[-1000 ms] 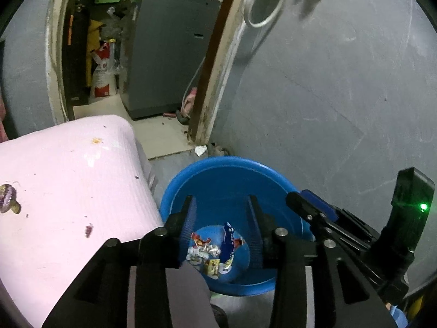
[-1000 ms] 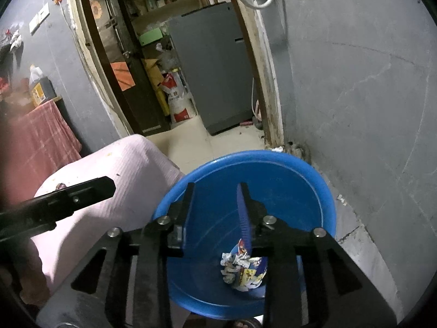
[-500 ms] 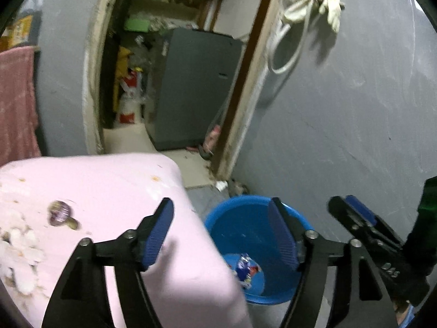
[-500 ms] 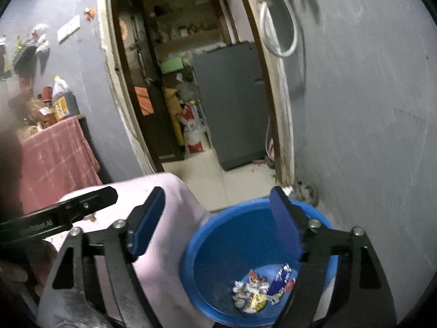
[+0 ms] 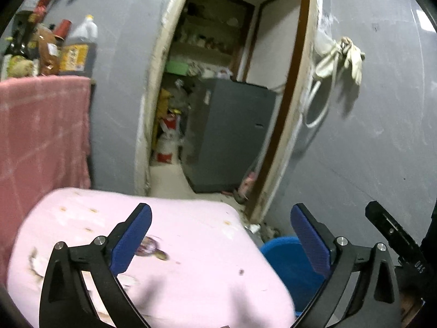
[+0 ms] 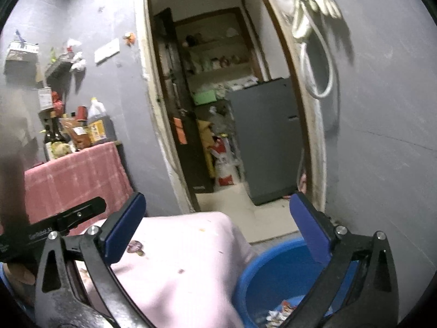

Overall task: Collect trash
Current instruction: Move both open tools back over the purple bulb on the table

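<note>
- Only the right wrist view looks down into the blue basin (image 6: 275, 276): crumpled wrappers (image 6: 281, 313) lie on its bottom, partly hidden by the right finger of the right gripper (image 6: 217, 231).
- In the left wrist view the blue basin (image 5: 289, 265) shows just its rim and inner wall, past the right edge of the pink cushion (image 5: 191, 259); its bottom is out of sight.
- The left wrist view shows more of the cushion top: a small purple-and-foil scrap (image 5: 150, 247) lies near the middle, just beside the left pad, and pale crumbs sit toward the left edge.
- In the right wrist view the same scrap (image 6: 135, 247) sits near the cushion's left edge, close to the left pad.
- The left gripper (image 5: 221, 236) hovers above the cushion, jaws spread wide and holding nothing.
- The right gripper is likewise released, spanning the cushion's right edge and the basin rim.
- Each view catches the other gripper at its side margin: left gripper (image 6: 54, 225) and right gripper (image 5: 393, 237), side by side and apart.
</note>
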A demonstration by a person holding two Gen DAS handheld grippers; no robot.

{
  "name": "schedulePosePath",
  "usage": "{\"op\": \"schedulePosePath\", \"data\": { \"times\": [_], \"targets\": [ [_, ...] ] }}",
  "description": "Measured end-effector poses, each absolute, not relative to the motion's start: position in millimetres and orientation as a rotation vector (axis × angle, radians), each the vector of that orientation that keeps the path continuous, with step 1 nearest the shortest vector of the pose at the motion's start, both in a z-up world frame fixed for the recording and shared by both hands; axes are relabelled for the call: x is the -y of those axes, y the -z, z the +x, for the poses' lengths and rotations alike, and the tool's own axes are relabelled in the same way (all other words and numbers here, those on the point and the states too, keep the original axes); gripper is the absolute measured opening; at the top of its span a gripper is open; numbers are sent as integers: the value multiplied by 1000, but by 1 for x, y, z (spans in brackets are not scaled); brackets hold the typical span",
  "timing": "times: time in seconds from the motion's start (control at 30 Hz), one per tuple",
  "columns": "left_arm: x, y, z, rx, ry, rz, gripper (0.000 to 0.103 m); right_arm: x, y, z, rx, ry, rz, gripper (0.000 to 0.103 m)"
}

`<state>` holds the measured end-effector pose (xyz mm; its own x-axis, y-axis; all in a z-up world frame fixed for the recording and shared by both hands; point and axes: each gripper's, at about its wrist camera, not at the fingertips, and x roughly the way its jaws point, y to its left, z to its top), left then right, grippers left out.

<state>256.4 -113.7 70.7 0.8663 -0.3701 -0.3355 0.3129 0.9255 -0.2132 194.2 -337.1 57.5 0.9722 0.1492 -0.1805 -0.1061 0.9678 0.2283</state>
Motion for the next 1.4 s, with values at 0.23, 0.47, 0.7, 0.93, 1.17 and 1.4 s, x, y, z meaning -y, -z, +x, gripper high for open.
{"op": "schedulePosePath", "data": {
  "times": [0.23, 0.47, 0.7, 0.93, 1.17, 1.4],
  "targets": [
    [74, -81, 242, -306, 279, -147, 100, 297, -72, 195, -123, -195, 192, 103],
    [38, -79, 241, -278, 209, -131, 100, 258, -74, 208, -136, -256, 157, 103],
    [11, -64, 249, -297, 142, -128, 100, 224, -59, 235, -210, -309, 112, 103],
    [-4, -46, 260, -315, 107, -120, 100, 210, -38, 253, -255, -331, 94, 103],
    [-11, -27, 276, -364, 94, -117, 100, 200, -15, 278, -353, -325, 67, 103],
    [-19, -6, 304, -503, 93, -127, 100, 196, 15, 310, -525, -343, 58, 100]
  ]
}}
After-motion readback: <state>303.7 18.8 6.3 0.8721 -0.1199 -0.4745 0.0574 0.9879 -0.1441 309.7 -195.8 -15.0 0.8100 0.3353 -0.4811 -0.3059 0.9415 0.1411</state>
